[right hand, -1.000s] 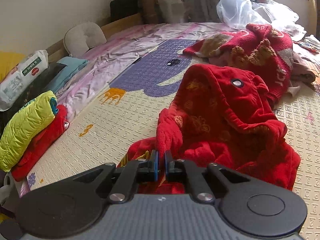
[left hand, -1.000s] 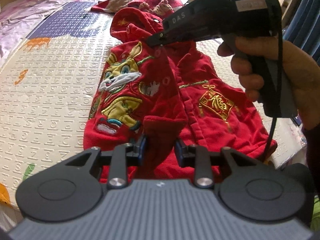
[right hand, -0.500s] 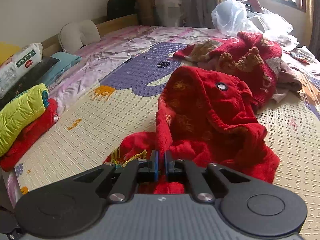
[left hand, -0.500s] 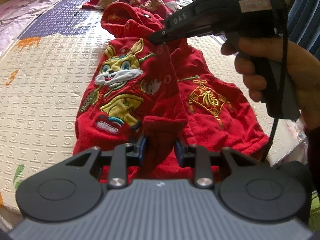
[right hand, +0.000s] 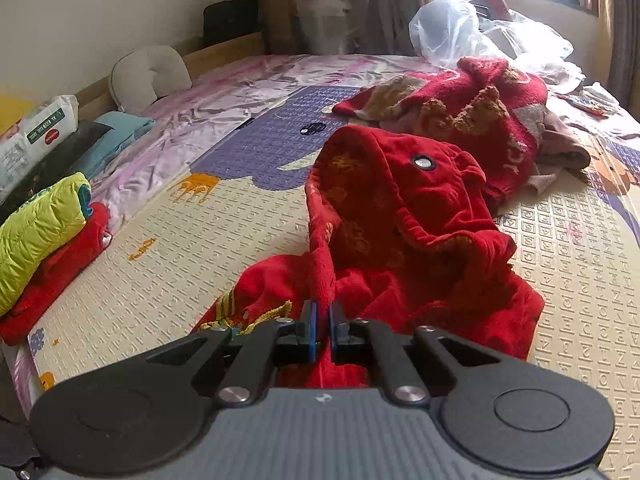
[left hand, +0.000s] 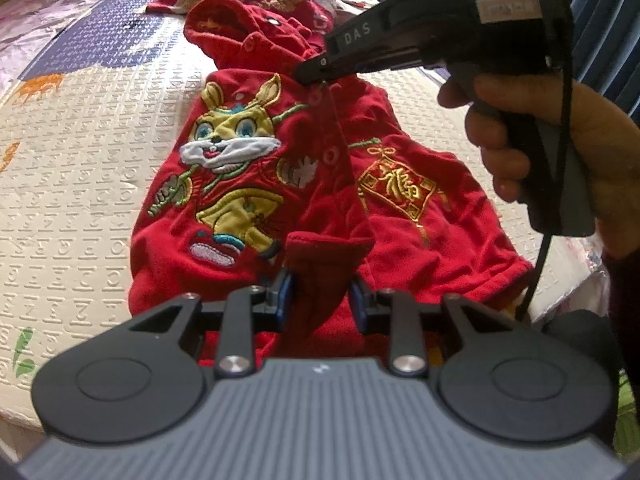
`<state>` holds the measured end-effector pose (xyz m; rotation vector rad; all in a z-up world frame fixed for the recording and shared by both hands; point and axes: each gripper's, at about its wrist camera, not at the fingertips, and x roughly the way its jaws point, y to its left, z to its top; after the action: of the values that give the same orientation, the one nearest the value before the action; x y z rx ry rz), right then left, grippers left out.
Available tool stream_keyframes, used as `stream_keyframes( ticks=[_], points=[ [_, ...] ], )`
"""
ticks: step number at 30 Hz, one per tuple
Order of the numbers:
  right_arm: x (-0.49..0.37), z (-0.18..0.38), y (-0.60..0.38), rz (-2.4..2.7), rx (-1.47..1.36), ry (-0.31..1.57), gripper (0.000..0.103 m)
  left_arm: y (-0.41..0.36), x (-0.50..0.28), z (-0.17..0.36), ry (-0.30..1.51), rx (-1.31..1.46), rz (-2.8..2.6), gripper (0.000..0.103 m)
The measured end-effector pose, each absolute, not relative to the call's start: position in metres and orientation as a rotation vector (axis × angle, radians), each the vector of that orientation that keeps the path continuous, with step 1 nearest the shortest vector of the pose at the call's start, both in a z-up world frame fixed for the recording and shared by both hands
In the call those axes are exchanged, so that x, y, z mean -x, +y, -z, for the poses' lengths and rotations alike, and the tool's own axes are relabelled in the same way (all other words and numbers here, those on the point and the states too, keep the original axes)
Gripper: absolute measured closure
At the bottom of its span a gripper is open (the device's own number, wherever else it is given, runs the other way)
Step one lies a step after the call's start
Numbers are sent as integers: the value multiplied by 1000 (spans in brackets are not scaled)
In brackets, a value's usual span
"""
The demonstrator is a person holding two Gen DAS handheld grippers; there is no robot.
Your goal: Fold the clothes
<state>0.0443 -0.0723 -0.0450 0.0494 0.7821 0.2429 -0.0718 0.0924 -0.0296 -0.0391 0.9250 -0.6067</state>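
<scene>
A small red hooded jacket [left hand: 248, 184] with an embroidered rabbit and a gold emblem lies front-up on the patterned mat [left hand: 72, 184]. My left gripper [left hand: 322, 294] is shut on a thick fold of its lower front edge. In the left wrist view, the right gripper [left hand: 310, 74], held by a hand [left hand: 560, 148], pinches the jacket's front edge near the collar. In the right wrist view my right gripper [right hand: 322, 330] is shut on that thin red edge, with the hood [right hand: 400, 192] rumpled just beyond it.
Beyond the hood lies a heap of red and brown clothes [right hand: 472, 104], with plastic bags [right hand: 472, 32] behind it. A folded yellow-green jacket on a red garment [right hand: 40, 232] rests at the mat's left edge. A wipes pack [right hand: 32, 136] and a pillow [right hand: 148, 76] sit by the wall.
Both grippers keep their hold. The jacket's rabbit panel has spread flatter and shifted rightward in the left wrist view. The hood has slid a little away from the right gripper.
</scene>
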Motion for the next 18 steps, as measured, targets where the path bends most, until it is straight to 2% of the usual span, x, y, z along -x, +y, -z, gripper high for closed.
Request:
stream_keyframes(
  ticks=[18],
  points=[
    [-31,52,-87,-204,-33,792,97,79,74,35,976,54,640,75]
  ],
)
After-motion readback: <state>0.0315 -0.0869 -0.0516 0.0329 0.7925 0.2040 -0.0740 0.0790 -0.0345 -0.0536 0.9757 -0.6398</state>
